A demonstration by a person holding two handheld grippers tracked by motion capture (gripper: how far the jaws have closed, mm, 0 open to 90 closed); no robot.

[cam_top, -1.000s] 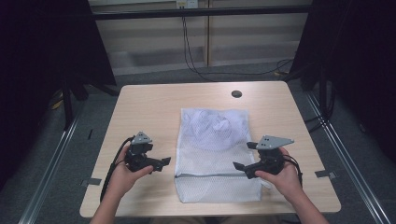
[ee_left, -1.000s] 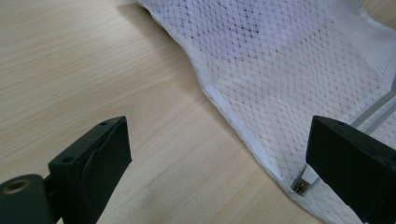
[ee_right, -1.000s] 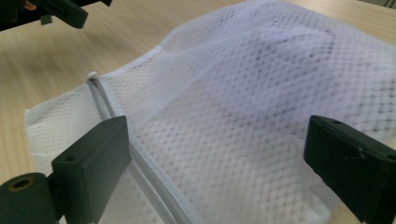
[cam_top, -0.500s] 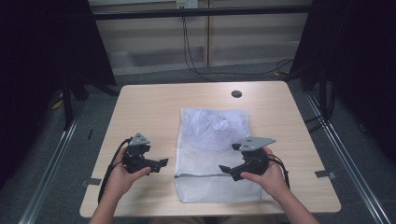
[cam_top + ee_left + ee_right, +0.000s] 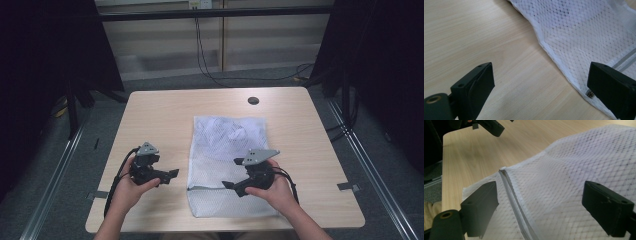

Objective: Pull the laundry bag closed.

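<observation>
One mesh laundry bag (image 5: 227, 162), two grippers: left (image 5: 171, 174), right (image 5: 228, 185); one table (image 5: 160, 120).

No writing, label or number can be read on anything here, though far-off details look blurred

I see a pale wooden table (image 5: 160, 120) with rounded corners. A white mesh bag (image 5: 227, 150) lies flat on it, running from the centre toward six o'clock. Its zipper (image 5: 515, 202) crosses the bag near the six o'clock end. A small dark round disc (image 5: 253, 100) sits on the table at about one o'clock, well apart from the bag.
</observation>
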